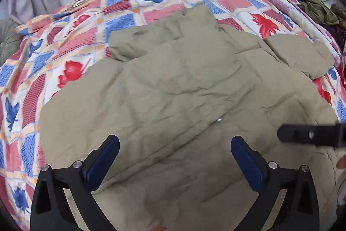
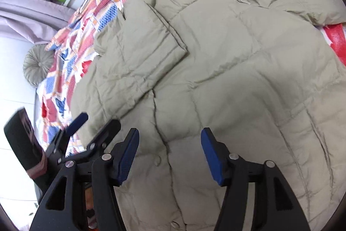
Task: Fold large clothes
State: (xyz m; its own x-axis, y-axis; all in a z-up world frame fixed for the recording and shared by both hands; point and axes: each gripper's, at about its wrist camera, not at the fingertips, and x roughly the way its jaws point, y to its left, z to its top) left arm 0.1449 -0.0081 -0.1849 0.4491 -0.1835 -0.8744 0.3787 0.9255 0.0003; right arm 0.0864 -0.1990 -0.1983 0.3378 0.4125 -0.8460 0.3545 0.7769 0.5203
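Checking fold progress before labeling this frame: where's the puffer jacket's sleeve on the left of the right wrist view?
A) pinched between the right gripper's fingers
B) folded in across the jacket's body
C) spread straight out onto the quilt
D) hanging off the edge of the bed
B: in the right wrist view the sleeve lies across the beige puffer jacket, its cuff end on the jacket's body; the right gripper stands open above the jacket with nothing between its fingers.

The left gripper (image 1: 175,144) points steeply down, its blue-padded jaws spread wide with nothing between them. Just to its right, the right gripper (image 2: 169,140) also tilts down, jaws parted less widely and gripping nothing. The two grippers sit close side by side.
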